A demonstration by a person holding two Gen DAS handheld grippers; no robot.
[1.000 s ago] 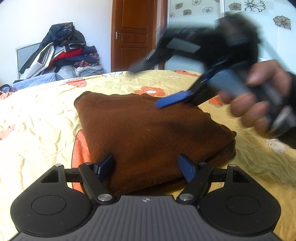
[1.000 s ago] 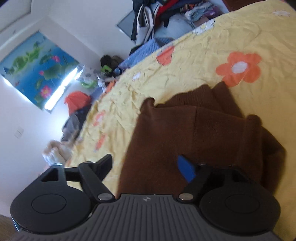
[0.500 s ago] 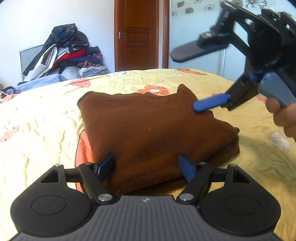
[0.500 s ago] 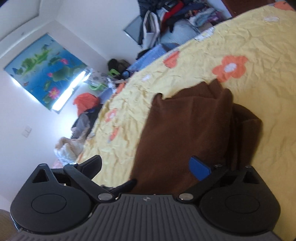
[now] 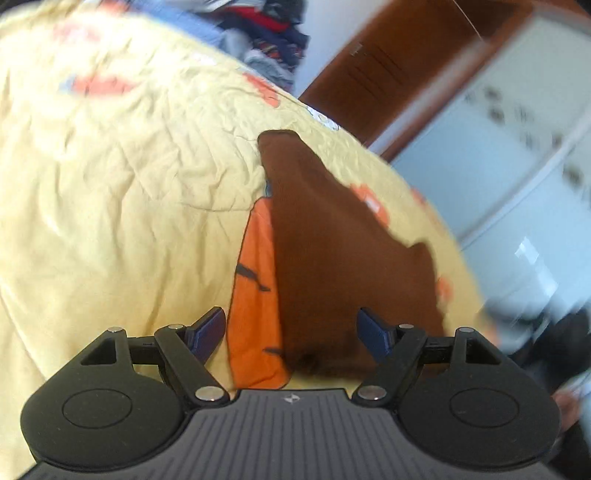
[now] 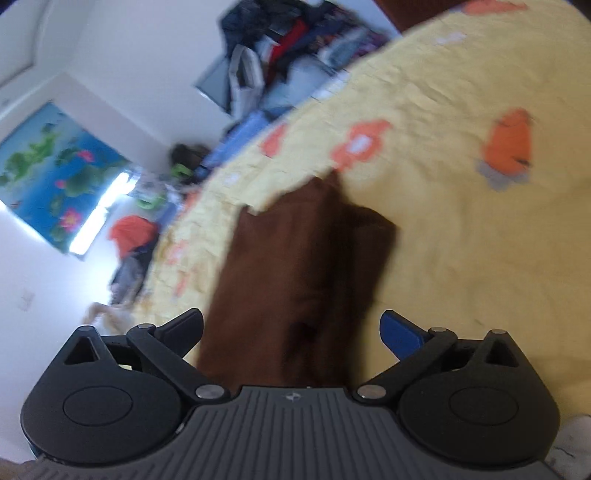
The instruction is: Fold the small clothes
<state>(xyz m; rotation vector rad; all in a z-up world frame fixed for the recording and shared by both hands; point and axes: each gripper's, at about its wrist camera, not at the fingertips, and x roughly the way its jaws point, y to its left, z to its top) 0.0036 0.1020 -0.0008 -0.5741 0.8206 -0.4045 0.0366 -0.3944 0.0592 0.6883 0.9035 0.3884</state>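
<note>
A folded brown garment (image 5: 332,251) lies on the yellow flowered bedsheet (image 5: 110,184). My left gripper (image 5: 291,332) is open, its blue pads apart over the garment's near edge, with the view tilted and blurred. In the right wrist view the same brown garment (image 6: 295,277) lies just ahead of my right gripper (image 6: 291,328), which is open with the cloth between and below its fingers. Neither gripper holds the cloth.
A pile of clothes (image 6: 280,48) sits at the far end of the bed, also in the left wrist view (image 5: 269,33). A wooden door (image 5: 399,70) and a white wardrobe (image 5: 517,155) stand behind. An orange carrot print (image 5: 255,295) lies beside the garment.
Both cameras have swung and tilted, with motion blur. The right gripper has left the left wrist view. The garment looks narrower now, folded into a longer strip.
</note>
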